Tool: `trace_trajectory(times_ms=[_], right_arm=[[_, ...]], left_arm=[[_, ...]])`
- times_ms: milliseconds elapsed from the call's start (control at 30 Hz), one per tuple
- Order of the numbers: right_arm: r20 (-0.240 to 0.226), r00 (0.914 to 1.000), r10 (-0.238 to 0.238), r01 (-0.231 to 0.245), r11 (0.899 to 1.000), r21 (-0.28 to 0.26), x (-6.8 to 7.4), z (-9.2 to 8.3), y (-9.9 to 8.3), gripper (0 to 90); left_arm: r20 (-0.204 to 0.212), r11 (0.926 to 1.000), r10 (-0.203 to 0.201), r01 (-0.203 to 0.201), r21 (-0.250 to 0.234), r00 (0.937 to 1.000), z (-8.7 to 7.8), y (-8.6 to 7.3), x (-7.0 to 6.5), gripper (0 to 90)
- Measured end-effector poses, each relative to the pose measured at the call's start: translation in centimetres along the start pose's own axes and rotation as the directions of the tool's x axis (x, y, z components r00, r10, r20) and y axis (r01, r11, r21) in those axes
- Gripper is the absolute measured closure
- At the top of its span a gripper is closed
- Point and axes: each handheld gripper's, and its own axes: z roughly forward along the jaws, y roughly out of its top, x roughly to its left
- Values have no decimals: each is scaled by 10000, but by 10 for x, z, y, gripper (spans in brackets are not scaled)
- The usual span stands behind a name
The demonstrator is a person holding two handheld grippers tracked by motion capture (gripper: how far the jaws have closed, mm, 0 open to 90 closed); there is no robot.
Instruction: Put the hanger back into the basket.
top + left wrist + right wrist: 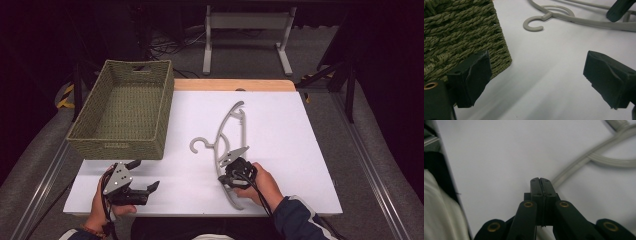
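A grey plastic hanger (pixel 232 130) lies flat in the middle of the white table, its hook (pixel 534 23) pointing toward the basket. My right gripper (pixel 222 179) rests over the hanger's near arm with its jaws pressed flat together (pixel 540 182). The grey arm (pixel 584 157) runs out from behind the tips, and I see nothing between the pads. My left gripper (pixel 145 174) sits near the front left of the table, just in front of the basket. Its jaws stand wide open (pixel 536 80) over bare table.
A woven green basket (pixel 120 145) stands at the back left, its corner (pixel 461 30) close to my left jaw. The white sheet (pixel 280 150) ends at the near table edge (pixel 449 175) beside my right gripper. A metal frame (pixel 247 22) stands beyond the table.
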Motion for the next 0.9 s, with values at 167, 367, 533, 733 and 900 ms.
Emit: trace_trajectory(times_ms=[167,367,533,733,900], right_arm=[[-858,9882,1270,-1277,9918,-30,-9,-5,-6,633],[-1134,9746,1930,-1969,9801,-248,-10,-17,1,553],[-1043,9833,1494,-1370,9835,1178,2,3,6,514],[-144,9970,755,-715,9795,1883,10,8,18,640],[-260,9940,1065,-1010,9819,1603,2,8,15,754]], left_arm=[[96,10000,50,-50,-8,9999,1,1,0,86],[222,9998,201,-201,13,9996,2,2,-2,86],[212,9999,141,-141,-14,9997,0,2,-2,87],[196,9999,158,-158,21,9997,1,3,-2,87],[289,9994,318,-323,153,9991,4,4,-6,88]])
